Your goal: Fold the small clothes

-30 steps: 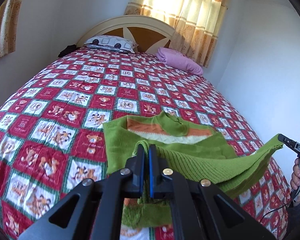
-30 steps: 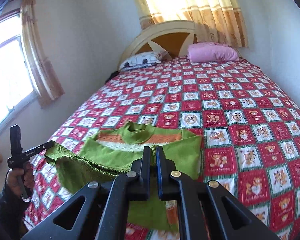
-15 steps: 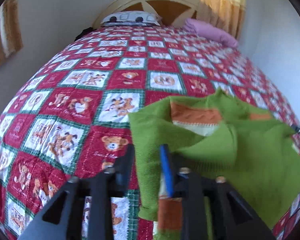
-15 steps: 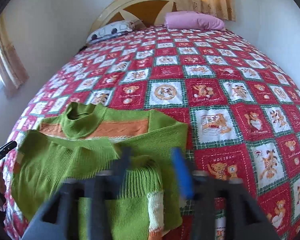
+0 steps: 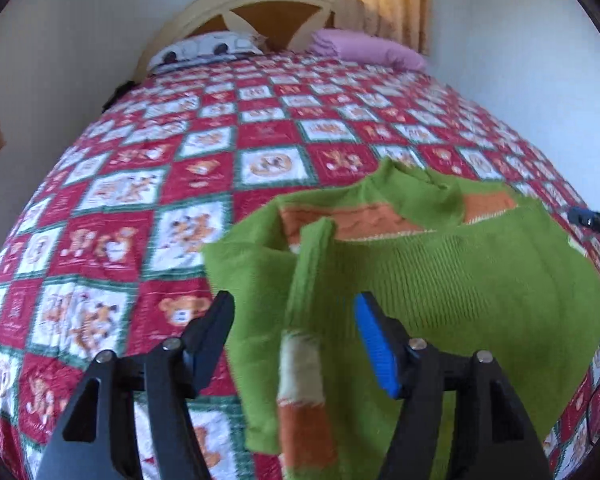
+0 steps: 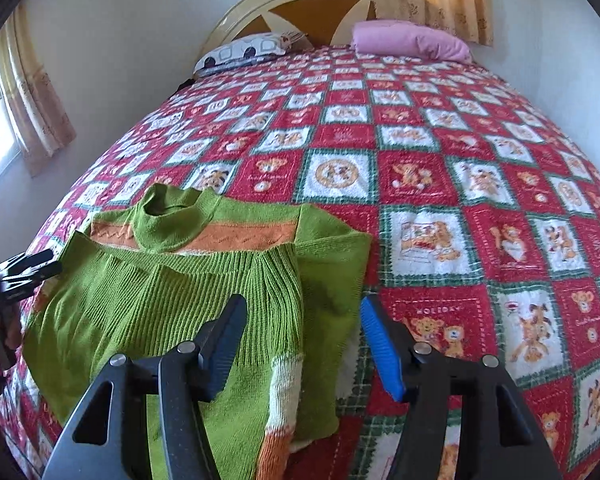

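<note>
Green knitted sweater with orange band (image 6: 204,300) lay half-folded on bear-patterned red quilt (image 6: 440,168), directly below both claws: left claw (image 5: 294,340) opening (sleeve between, unpinched), right claw (image 6: 300,336) parted, empty.

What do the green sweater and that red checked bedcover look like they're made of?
Green sweater: knitted yarn, probably wool or acrylic; ribbed rows show at the hem, matte and fuzzy. Bedcover: looks like printed terry or woven cotton with a slightly nubby surface, though I can't tell for sure.
</note>
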A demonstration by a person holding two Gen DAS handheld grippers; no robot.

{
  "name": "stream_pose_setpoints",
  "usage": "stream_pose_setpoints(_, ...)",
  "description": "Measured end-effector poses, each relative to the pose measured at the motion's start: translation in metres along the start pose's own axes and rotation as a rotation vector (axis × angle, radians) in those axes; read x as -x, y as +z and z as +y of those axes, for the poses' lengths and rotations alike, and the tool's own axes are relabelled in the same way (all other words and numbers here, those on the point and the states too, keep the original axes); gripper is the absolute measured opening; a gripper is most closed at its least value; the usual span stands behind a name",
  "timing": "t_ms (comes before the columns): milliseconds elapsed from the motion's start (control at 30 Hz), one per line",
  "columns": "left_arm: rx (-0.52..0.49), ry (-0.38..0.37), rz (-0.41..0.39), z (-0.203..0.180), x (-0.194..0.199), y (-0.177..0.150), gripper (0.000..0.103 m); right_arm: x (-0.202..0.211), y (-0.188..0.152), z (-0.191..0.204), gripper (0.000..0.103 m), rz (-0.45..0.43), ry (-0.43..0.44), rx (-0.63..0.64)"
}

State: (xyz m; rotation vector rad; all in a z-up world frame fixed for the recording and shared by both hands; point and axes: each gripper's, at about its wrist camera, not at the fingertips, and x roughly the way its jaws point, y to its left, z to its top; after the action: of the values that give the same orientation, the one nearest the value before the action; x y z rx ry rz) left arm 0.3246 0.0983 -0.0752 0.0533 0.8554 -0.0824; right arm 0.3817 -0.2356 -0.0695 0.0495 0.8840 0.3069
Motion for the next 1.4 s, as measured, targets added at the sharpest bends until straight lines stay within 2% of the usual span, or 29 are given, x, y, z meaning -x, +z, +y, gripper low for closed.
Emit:
stream_pose_setpoints(67, -0.031, 0.023, 0.018, -0.008, -0.014, 0.002, 0.067, -0.012, 0.002, 0.001, 0.060, 0.027, 0.019, 0.005)
stream_pose_setpoints(100, -0.043, 0.025, 0.036, -0.010, -0.023, 0.003, 0.062, -0.017, 0.002, 0.001, 0.058, 0.041, 0.022, 0.006)
stream_pose_setpoints(133, -0.048, 0.019, 0.045, -0.011, -0.028, 0.003, 0.052, -0.023, 0.001, 0.003, 0.028, 0.055, 0.000, 0.016)
stream_pose_setpoints(167, -0.056, -0.001, 0.063, -0.012, -0.033, 0.003, 0.021, -0.027, 0.000, 0.007, 0.005, 0.059, -0.042, 0.040)
stream_pose_setpoints(200, -0.048, -0.020, 0.081, -0.011, -0.037, 0.003, 0.008, -0.027, -0.001, 0.010, 0.002, 0.055, -0.062, 0.057)
stream_pose_setpoints(267, -0.022, -0.039, 0.054, -0.008, -0.030, 0.003, 0.006, -0.018, 0.001, 0.016, 0.002, 0.019, -0.057, 0.081)
stream_pose_setpoints(400, -0.030, -0.047, -0.079, -0.002, 0.008, 0.010, 0.006, 0.005, 0.019, 0.016, 0.001, -0.076, -0.051, 0.065)
stream_pose_setpoints(467, 0.011, -0.046, -0.098, 0.009, 0.015, 0.018, 0.006, 0.005, 0.032, 0.012, 0.001, -0.102, -0.066, 0.039)
stream_pose_setpoints(533, 0.065, -0.053, -0.105, 0.022, 0.014, 0.025, 0.006, -0.007, 0.042, 0.010, 0.001, -0.091, -0.076, 0.016)
stream_pose_setpoints(567, 0.068, -0.032, -0.097, 0.025, 0.007, 0.027, 0.006, -0.018, 0.045, 0.010, 0.001, -0.075, -0.085, 0.013)
stream_pose_setpoints(633, 0.075, -0.008, -0.043, 0.027, -0.016, 0.029, 0.006, -0.046, 0.046, 0.009, 0.002, -0.018, -0.122, 0.019)
stream_pose_setpoints(700, 0.078, 0.032, 0.017, 0.026, -0.046, 0.027, 0.008, -0.066, 0.041, 0.013, 0.004, 0.045, -0.164, 0.043)
stream_pose_setpoints(733, 0.072, 0.066, 0.052, 0.023, -0.059, 0.024, 0.012, -0.065, 0.038, 0.017, 0.012, 0.040, -0.212, 0.068)
stream_pose_setpoints(767, 0.069, 0.086, 0.046, 0.021, -0.062, 0.022, 0.014, -0.058, 0.035, 0.022, 0.023, 0.024, -0.254, 0.097)
stream_pose_setpoints(800, 0.073, 0.113, 0.010, 0.019, -0.056, 0.021, 0.022, -0.050, 0.032, 0.026, 0.051, 0.016, -0.265, 0.117)
stream_pose_setpoints(833, 0.074, 0.136, -0.002, 0.018, -0.049, 0.021, 0.029, -0.039, 0.029, 0.032, 0.059, 0.010, -0.258, 0.138)
stream_pose_setpoints(867, 0.074, 0.160, -0.008, 0.018, -0.043, 0.019, 0.048, -0.026, 0.024, 0.041, 0.059, 0.003, -0.224, 0.159)
stream_pose_setpoints(900, 0.072, 0.190, -0.031, 0.017, -0.029, 0.016, 0.053, -0.012, 0.018, 0.052, 0.059, 0.004, -0.172, 0.177)
stream_pose_setpoints(967, 0.074, 0.167, -0.087, 0.015, -0.001, 0.007, 0.054, 0.004, 0.007, 0.074, 0.059, 0.047, -0.023, 0.187)
stream_pose_setpoints(1033, 0.072, 0.129, -0.121, 0.011, 0.021, -0.002, 0.065, 0.002, -0.005, 0.097, 0.055, 0.143, 0.159, 0.175)
stream_pose_setpoints(1067, 0.071, 0.113, -0.142, 0.006, 0.031, -0.008, 0.072, -0.005, -0.009, 0.109, 0.051, 0.170, 0.173, 0.198)
stream_pose_setpoints(1100, 0.069, 0.091, -0.160, 0.000, 0.037, -0.014, 0.073, -0.016, -0.012, 0.122, 0.041, 0.188, 0.154, 0.234)
stream_pose_setpoints(1133, 0.059, 0.073, -0.159, -0.007, 0.036, -0.015, 0.073, -0.031, -0.014, 0.131, 0.037, 0.208, 0.138, 0.251)
stream_pose_setpoints(1167, 0.032, 0.065, -0.146, -0.017, 0.033, -0.019, 0.073, -0.048, -0.014, 0.136, 0.037, 0.236, 0.124, 0.246)
stream_pose_setpoints(1200, 0.002, 0.088, -0.139, -0.026, 0.026, -0.020, 0.073, -0.066, -0.011, 0.139, 0.036, 0.239, 0.079, 0.240)
stream_pose_setpoints(1267, -0.029, 0.129, -0.134, -0.036, 0.014, -0.019, 0.073, -0.075, -0.001, 0.146, 0.035, 0.187, 0.015, 0.254)
stream_pose_setpoints(1333, -0.016, 0.135, -0.112, -0.035, 0.006, -0.022, 0.073, -0.089, 0.014, 0.145, 0.035, 0.187, -0.018, 0.216)
stream_pose_setpoints(1400, -0.010, 0.177, -0.093, -0.031, -0.001, -0.024, 0.073, -0.108, 0.026, 0.140, 0.035, 0.191, -0.065, 0.208)
